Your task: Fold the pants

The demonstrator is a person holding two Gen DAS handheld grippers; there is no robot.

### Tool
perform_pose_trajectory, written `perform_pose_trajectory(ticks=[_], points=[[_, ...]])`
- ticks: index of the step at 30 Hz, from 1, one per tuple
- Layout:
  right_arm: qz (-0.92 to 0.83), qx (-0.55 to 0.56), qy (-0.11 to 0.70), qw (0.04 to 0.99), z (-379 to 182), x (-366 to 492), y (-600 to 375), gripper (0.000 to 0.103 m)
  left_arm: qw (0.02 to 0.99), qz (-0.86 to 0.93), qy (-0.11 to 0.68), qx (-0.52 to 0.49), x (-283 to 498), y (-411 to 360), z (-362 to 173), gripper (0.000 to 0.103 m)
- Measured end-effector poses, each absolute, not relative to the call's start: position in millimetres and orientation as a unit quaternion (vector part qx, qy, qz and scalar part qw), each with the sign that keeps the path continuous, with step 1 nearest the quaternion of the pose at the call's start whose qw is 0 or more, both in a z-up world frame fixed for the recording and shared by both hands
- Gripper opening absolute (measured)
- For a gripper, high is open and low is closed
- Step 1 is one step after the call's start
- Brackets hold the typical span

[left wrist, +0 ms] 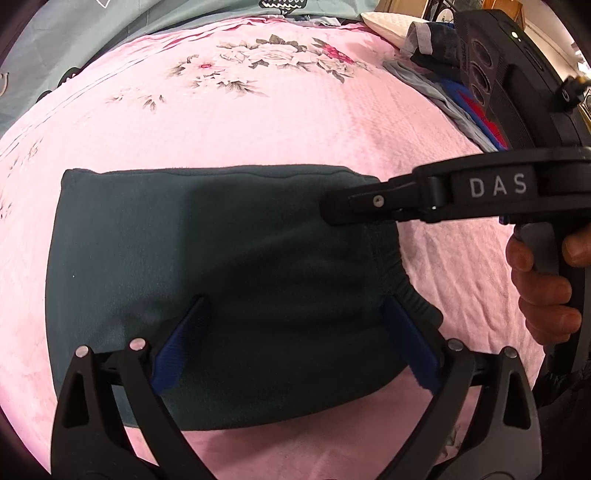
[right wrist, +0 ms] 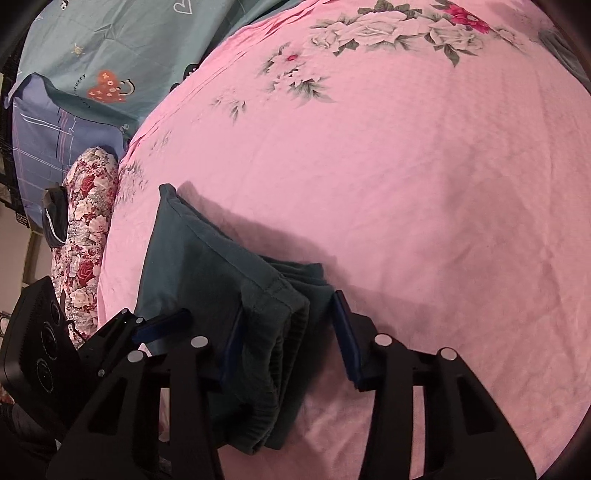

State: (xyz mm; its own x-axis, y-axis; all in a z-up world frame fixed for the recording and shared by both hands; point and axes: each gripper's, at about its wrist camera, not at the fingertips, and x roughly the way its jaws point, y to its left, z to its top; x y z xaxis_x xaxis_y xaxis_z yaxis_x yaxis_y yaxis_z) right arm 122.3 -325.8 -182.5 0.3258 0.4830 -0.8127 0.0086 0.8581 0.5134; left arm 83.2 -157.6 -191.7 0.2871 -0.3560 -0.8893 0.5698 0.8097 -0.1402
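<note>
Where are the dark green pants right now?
The folded pants lie on the pink flowered bedspread, low in both views. The open left gripper is over their near edge, and the open right gripper straddles their waistband end.

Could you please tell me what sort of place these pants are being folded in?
Most likely a bedroom: the folded dark green pants lie on a pink floral bedspread, with a white pillow at its far edge and a teal patterned sheet beside it.
</note>
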Motion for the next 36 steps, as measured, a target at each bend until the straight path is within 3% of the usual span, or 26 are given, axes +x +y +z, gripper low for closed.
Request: perform_pose_trajectory(ticks=[3,10,11,12,16,18,23,28,30,32,36], points=[[0.16,0.218,0.547,0.792,-172,118,-320,0.041,0.797,-0.292,0.519,0.101,81,-156,-191,0.098],[0.178,0.266,0.526,0.788,-179,112,-332,0.044,0.799,-0.293,0.515,0.101,80,-154,-191,0.098],[0.177,0.276,0.528,0.783,-182,112,-335,0.047,0.799,-0.293,0.515,0.101,80,-154,-191,0.098],[0.175,0.284,0.529,0.78,-187,112,-338,0.058,0.799,-0.293,0.515,0.101,80,-154,-191,0.098],[0.196,0.328,0.512,0.769,-193,110,-348,0.06,0.799,-0.292,0.516,0.102,79,-154,-192,0.098],[0.256,0.381,0.519,0.721,-198,112,-341,0.06,0.8,-0.291,0.515,0.102,79,-153,-192,0.098],[0.236,0.35,0.514,0.747,-195,115,-336,0.06,0.8,-0.29,0.516,0.103,79,-153,-192,0.098],[0.226,0.346,0.513,0.752,-198,122,-336,0.055,0.799,-0.29,0.517,0.104,82,-155,-192,0.098],[0.215,0.33,0.522,0.757,-199,124,-331,0.042,0.798,-0.29,0.518,0.105,83,-155,-193,0.099],[0.203,0.331,0.528,0.755,-200,125,-331,0.035,0.798,-0.291,0.518,0.105,83,-155,-192,0.099],[0.179,0.271,0.536,0.78,-187,123,-321,0.031,0.799,-0.285,0.518,0.11,85,-148,-183,0.098]])
